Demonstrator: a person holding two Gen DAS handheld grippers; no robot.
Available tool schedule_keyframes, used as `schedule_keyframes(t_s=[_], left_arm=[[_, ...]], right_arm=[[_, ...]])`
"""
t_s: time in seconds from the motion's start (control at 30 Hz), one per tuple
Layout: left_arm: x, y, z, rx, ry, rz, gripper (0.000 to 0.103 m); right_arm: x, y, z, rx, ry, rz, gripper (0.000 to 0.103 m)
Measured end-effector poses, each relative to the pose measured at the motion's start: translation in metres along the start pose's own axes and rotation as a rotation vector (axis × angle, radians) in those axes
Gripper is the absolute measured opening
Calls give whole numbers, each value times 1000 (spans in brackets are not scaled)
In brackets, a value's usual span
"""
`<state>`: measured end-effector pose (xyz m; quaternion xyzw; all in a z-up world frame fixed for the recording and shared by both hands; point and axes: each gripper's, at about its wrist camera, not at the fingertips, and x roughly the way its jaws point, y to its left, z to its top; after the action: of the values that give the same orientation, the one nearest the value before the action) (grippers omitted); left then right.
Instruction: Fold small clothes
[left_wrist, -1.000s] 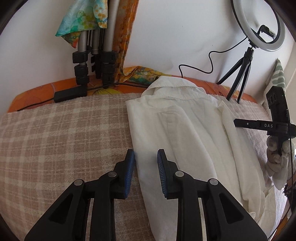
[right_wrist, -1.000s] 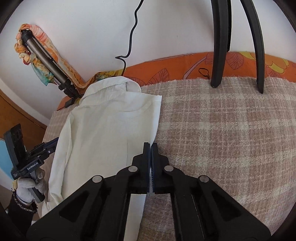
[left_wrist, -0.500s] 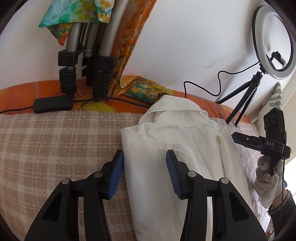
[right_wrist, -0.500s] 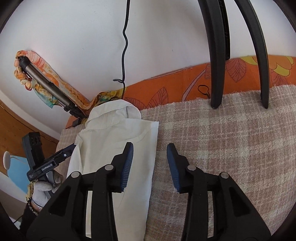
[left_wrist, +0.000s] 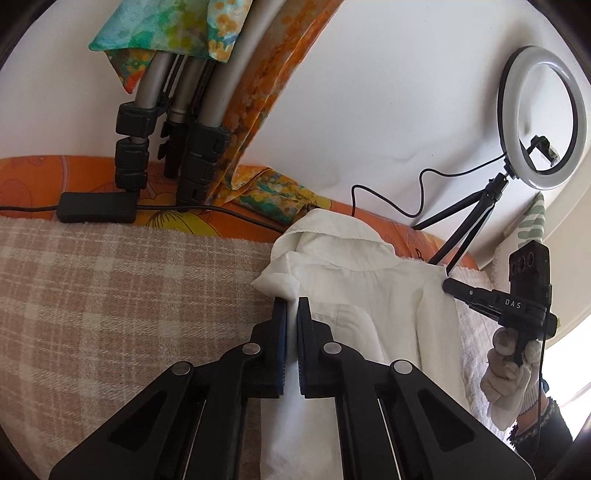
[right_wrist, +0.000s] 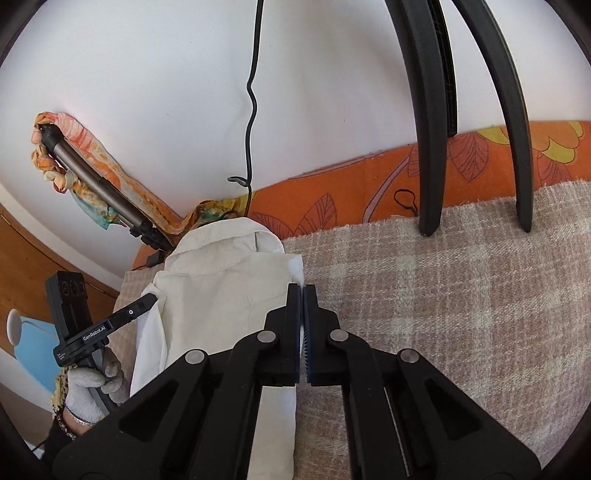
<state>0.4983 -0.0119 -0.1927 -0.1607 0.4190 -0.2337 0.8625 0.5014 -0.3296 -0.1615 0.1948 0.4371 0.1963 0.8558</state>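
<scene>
A white collared shirt (left_wrist: 354, 291) lies partly folded on a beige plaid blanket (left_wrist: 110, 295), collar toward the wall. My left gripper (left_wrist: 291, 306) is shut on the shirt's left folded edge just below the shoulder. In the right wrist view the same shirt (right_wrist: 225, 295) lies left of centre, and my right gripper (right_wrist: 303, 291) is shut on its right edge near the shoulder corner. Each gripper also shows in the other's view, held in a gloved hand: the right one (left_wrist: 517, 306), the left one (right_wrist: 96, 328).
Tripod legs (left_wrist: 162, 122) draped with patterned cloth stand at the back left beside a black power box (left_wrist: 98, 206). A ring light on a small tripod (left_wrist: 539, 118) stands back right. Two black stand legs (right_wrist: 472, 122) rest on the blanket. An orange sheet (right_wrist: 351, 199) borders the wall.
Both grippers moved forward toward the collar end of the shirt and closed from open onto its two side edges near the shoulders.
</scene>
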Motion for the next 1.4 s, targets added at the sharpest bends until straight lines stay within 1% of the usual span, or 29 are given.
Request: schedule_keyframes(t_s=[0.1, 0.23, 0.37, 0.5, 0.57, 0.67, 0.77, 0.9, 1.07, 1.17, 1.27, 1.4], left_arm=[[-18, -12, 3, 36, -16, 2, 3], [-50, -27, 5, 47, -54, -23, 3], [-90, -51, -1, 119, -82, -3, 3], [-124, -72, -17, 174, -103, 19, 3], [-138, -81, -28, 180, -116, 21, 3], [-159, -93, -48, 194, -130, 28, 3], [-179, -104, -71, 216, -148, 40, 2], [-196, -111, -105, 220, -154, 48, 2], [-207, -108, -151, 203, -128, 49, 2], [-208, -108, -174, 217, -105, 62, 2], [-207, -109, -192, 229, -85, 72, 2], [-210, -109, -212, 237, -73, 78, 2]], right_arm=[[-23, 14, 1, -31, -26, 23, 2], [-52, 37, 1, -82, -36, 35, 2], [-86, 58, -7, -115, -51, 66, 2], [-119, 76, -26, -144, -58, 83, 2], [-134, 86, -39, -159, -58, 87, 2], [-154, 98, -64, -190, -54, 71, 2], [-173, 104, -94, -196, -50, 57, 2], [-188, 108, -134, -204, -43, 35, 2], [-195, 105, -185, -204, -26, 1, 2], [-192, 103, -209, -208, -17, -23, 2], [-187, 100, -229, -214, -1, -49, 2], [-180, 99, -245, -234, 15, -86, 2]])
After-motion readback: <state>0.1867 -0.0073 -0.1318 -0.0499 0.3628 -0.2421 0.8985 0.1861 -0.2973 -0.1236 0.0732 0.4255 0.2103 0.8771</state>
